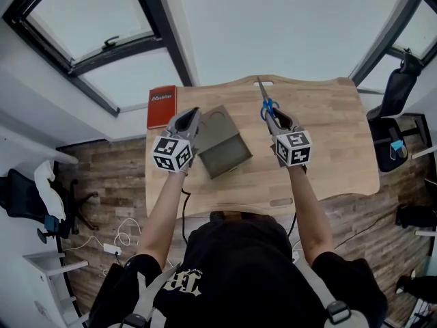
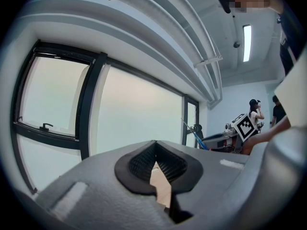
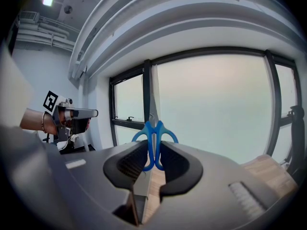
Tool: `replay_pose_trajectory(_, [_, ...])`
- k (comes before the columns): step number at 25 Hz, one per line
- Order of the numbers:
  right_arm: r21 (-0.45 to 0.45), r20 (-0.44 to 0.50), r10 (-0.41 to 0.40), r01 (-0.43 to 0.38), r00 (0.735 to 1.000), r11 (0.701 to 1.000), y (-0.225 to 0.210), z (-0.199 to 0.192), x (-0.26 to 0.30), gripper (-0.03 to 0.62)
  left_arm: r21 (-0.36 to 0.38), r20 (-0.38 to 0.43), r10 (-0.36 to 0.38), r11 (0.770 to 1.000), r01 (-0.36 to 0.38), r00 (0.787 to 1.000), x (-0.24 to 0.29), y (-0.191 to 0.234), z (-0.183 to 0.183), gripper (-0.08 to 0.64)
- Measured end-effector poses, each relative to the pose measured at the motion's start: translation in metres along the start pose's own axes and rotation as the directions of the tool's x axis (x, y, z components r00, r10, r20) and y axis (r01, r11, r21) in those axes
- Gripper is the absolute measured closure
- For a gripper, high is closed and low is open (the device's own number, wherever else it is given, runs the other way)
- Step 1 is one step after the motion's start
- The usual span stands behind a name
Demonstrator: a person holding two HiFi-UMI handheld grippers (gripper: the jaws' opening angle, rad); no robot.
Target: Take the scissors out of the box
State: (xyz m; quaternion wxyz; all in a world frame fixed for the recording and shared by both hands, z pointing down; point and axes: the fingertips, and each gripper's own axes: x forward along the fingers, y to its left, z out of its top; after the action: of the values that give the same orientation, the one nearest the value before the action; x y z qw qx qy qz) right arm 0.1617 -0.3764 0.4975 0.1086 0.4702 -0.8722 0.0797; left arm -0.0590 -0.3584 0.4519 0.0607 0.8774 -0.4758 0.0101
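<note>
The blue-handled scissors are up in the air over the wooden table, blades pointing away from me. My right gripper is shut on their handles. In the right gripper view the handles sit between the black pads, with the right gripper closed on them. The open grey-green box stands on the table left of the scissors. My left gripper hovers at the box's left side. Its pads meet at the tips, and only a pale sliver shows in the gap behind them.
A red book lies at the table's far left corner. Office chairs stand to the right of the table, another chair to the left. Cables lie on the wooden floor. Windows run along the far wall.
</note>
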Motion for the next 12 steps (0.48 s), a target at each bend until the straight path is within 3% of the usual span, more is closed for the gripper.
replay_pose_trajectory(12, [-0.004, -0.001, 0.004, -0.004, 1.0, 1.0, 0.0007, 0.0001, -0.0032, 0.505, 0.0, -0.001, -0.001, 1.0, 0.001, 1.0, -0.0018, -0.0027, 0.0013, 0.56])
